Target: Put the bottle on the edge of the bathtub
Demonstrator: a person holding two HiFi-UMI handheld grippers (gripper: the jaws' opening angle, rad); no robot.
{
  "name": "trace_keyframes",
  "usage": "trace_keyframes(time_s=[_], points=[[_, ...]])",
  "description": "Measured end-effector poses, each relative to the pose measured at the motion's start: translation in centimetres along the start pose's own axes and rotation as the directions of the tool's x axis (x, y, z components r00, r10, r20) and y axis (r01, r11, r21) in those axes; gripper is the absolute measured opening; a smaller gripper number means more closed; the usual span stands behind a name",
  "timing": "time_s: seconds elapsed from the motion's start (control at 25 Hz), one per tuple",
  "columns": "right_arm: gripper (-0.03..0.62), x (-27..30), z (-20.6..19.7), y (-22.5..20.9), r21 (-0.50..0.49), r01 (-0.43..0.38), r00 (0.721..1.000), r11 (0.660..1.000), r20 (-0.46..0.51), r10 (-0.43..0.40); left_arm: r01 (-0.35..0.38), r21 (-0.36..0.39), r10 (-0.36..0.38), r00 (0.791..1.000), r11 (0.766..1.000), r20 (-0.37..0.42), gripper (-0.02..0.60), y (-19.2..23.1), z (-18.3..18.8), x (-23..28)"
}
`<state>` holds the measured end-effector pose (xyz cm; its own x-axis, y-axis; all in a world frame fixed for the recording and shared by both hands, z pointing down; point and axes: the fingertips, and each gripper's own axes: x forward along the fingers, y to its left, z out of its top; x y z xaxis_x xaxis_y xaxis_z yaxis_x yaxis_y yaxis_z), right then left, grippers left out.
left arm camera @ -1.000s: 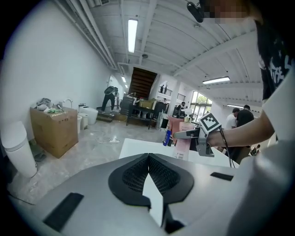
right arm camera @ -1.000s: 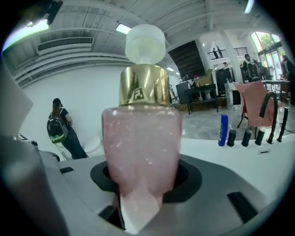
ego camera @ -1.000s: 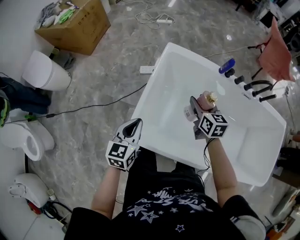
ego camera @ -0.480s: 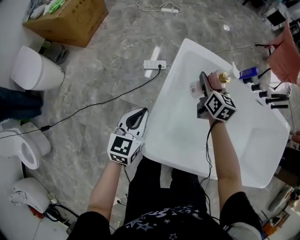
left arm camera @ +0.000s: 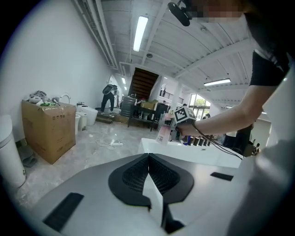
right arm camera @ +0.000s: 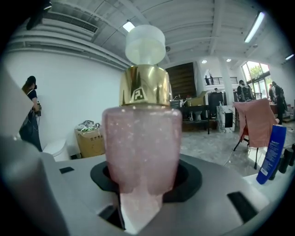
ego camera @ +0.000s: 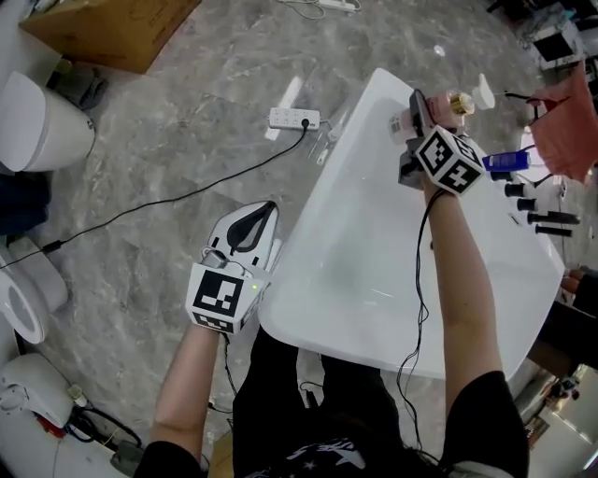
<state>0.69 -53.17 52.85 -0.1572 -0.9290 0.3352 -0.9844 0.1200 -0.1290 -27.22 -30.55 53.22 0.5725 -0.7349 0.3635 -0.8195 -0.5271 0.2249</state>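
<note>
Bottle (right arm camera: 140, 147) now nearer bathtub (ego camera: 360, 257) end

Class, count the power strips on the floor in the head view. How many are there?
2. One power strip lies just left of the bathtub in the picture. The other is cut off by the top edge. More may lie out of frame.

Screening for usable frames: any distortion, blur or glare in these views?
Head view: sharp, evenly lit, soft sheen on the bathtub. Left gripper view: fisheye bending, dark corners. Right gripper view: same bending; the pink bottle looms close, slightly soft.
</note>
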Motion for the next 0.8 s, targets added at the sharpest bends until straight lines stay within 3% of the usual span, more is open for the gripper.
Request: trace_keyframes(time_s=[0.28,0.48,0.8], points=[[0.215,6.5,0.5,-1.2,0.017,0.065,0.996,0.998,0.059,-0.066,-0.035,0.004,0.035,0.999,0.999,0.002,0.015,3.0,0.2,2.4],[0.215,9.5,0.5,-1.4,-0.039,0.082,0.995,0.996,0.061,-0.080,-0.048,-0.004,0.048,0.999,0.999,0.007,0.015,4.2,-0.1,3.4],[0.215,12.7,-0.4,-3.2,0.043,0.127,0.989,0.991,0.068,-0.130,-0.055,0.002,0.055,0.998,0.998,-0.040,0.015,5.6,-3.0,3.2]])
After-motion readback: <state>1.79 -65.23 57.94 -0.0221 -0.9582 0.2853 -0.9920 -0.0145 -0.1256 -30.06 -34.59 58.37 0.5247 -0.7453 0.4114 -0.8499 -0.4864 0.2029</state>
